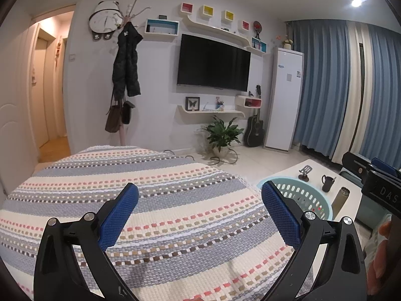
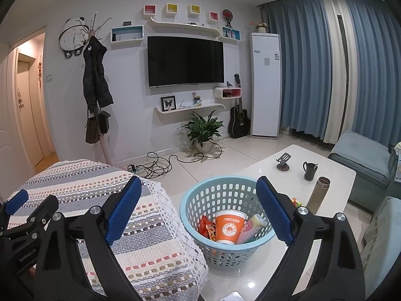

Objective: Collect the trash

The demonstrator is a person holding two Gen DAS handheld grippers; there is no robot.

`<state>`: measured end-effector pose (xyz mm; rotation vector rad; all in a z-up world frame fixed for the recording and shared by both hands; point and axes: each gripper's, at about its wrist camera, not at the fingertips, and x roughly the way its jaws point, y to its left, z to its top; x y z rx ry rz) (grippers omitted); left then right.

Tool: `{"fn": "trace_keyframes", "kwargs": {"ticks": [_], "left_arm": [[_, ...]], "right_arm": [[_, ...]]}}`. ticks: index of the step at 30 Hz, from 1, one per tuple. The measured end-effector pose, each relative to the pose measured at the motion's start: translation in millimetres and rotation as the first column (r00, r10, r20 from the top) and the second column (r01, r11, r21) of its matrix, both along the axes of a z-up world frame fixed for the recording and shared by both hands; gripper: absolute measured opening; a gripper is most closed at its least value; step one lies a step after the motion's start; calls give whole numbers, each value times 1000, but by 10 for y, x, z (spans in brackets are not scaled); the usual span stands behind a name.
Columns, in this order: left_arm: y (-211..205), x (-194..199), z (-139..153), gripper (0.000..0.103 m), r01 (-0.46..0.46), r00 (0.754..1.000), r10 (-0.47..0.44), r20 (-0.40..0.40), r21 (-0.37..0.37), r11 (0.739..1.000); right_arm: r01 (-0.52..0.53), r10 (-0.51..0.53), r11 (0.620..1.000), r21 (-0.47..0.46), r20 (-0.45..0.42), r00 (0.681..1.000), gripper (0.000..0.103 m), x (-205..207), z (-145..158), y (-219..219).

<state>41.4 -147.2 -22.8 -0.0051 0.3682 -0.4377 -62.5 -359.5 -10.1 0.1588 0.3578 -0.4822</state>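
A light blue perforated basket (image 2: 200, 200) stands on the white table (image 2: 333, 175); inside lie an orange paper cup (image 2: 229, 227), a red snack wrapper (image 2: 206, 227) and a pink-green packet (image 2: 252, 227). My right gripper (image 2: 198, 188) is open and empty, hovering just above and in front of the basket. My left gripper (image 1: 199, 193) is open and empty over the striped woven cover (image 1: 163, 200). The basket (image 1: 308, 195) shows at its right finger. The left gripper's body (image 2: 25, 215) appears at the left edge of the right wrist view, and the right gripper's body (image 1: 376, 183) at the right edge of the left wrist view.
On the table stand a metal bottle (image 2: 318, 194), a black mug (image 2: 309, 170), a phone stand (image 2: 283, 161) and a small colourful cube (image 2: 297, 202). A grey sofa (image 2: 363, 160) lies to the right. Cables (image 2: 160, 165) and a potted plant (image 2: 204, 130) sit on the floor by the TV wall.
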Motion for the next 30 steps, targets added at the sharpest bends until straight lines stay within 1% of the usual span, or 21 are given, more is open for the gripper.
{"fn": "trace_keyframes", "kwargs": {"ticks": [10, 15, 20, 30], "left_arm": [[28, 36, 2, 95, -13, 1000, 13, -17, -12, 1000], [30, 42, 0, 95, -12, 1000, 12, -19, -13, 1000], [33, 68, 10, 95, -12, 1000, 11, -27, -17, 1000], [62, 108, -13, 95, -7, 998, 4, -65, -37, 999]], "right_arm": [[-5, 5, 1000, 6, -14, 1000, 88, 27, -27, -19], [2, -2, 1000, 16, 5, 1000, 89, -4, -13, -42], [-2, 2, 1000, 10, -8, 1000, 89, 22, -36, -39], [-4, 5, 1000, 15, -19, 1000, 89, 37, -71, -40]]}}
